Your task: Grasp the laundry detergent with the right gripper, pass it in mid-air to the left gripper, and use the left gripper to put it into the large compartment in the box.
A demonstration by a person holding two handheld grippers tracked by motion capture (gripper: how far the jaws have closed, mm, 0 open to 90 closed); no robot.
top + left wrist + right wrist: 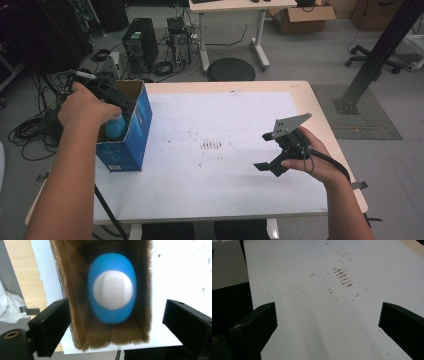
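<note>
A blue cardboard box (134,131) stands open-topped at the left edge of the table. Inside it sits a blue bottle (115,128) with a white cap. In the left gripper view I look straight down into the box's brown inside (72,290) at the blurred bottle (112,287). My left gripper (114,100) hovers over the box mouth; it (116,315) is open, jaws wide on either side of the box, touching nothing. My right gripper (264,151) is held above the white sheet at the right, also open (327,317) with nothing between its jaws.
A white sheet (220,170) covers most of the wooden table (320,110), with brown scuff marks (211,145) near its middle. On the floor beyond are a computer tower (140,42), cables, a round black stool (231,69) and a black post (380,50).
</note>
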